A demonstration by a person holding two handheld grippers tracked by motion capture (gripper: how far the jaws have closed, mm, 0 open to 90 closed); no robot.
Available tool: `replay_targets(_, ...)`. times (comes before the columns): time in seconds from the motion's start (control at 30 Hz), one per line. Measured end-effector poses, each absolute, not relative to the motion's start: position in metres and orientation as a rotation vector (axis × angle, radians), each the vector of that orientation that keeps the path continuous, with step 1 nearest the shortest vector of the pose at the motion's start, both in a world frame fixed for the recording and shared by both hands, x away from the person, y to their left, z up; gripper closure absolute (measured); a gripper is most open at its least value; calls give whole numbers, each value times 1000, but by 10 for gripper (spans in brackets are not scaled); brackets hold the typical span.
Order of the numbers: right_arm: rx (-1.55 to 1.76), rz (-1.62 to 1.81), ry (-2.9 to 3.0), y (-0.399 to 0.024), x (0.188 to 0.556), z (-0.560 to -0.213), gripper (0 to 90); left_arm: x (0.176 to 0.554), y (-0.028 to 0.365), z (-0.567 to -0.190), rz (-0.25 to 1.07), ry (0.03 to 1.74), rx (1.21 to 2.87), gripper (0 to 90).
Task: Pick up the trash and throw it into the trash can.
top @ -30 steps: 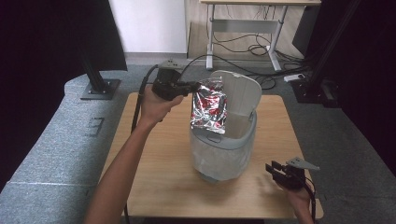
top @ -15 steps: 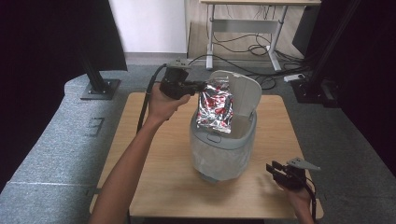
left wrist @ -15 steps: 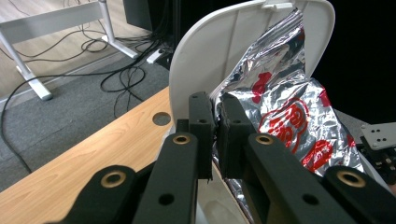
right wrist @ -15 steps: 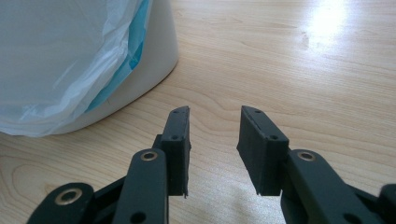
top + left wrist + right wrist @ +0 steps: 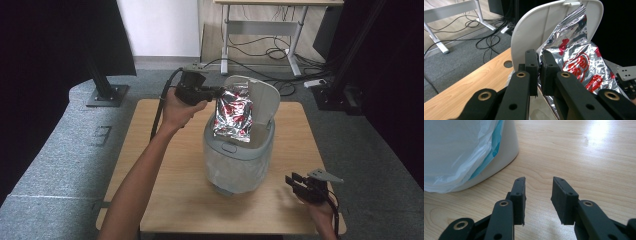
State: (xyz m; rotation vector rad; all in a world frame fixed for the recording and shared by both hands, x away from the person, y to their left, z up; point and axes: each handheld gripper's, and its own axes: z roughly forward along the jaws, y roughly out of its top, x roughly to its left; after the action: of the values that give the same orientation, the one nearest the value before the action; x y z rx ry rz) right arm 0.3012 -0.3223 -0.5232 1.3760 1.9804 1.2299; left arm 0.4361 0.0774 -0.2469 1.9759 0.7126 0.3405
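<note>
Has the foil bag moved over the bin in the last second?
Yes. The foil bag, pinched in the left gripper, has shifted slightly right and away, toward the bin's raised lid, and hangs over the bin opening.

The left gripper (image 5: 216,92) is a chunky black unit with a thick black cable (image 5: 159,109) trailing from its rear. Seen from its own camera, its fingers (image 5: 532,72) are matte black blocks with squared tips, mounted on black link arms that carry brass-coloured ringed pivot holes (image 5: 521,74) and smaller plain holes. The right gripper (image 5: 296,183) is likewise black, topped by a grey three-cornered plate (image 5: 325,175), with a black cable (image 5: 336,210) running back along the wrist. Its fingers (image 5: 520,200) are flat black slabs with slightly rough edges, on link arms with the same brass-ringed pivots (image 5: 504,203). Both forearms are bare, with no sleeves visible.
</note>
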Motion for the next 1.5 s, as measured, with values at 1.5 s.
replay_targets(1.5,1379,1226,1979,-324,301,-523,631,447,53,-253,392,684,1975,666)
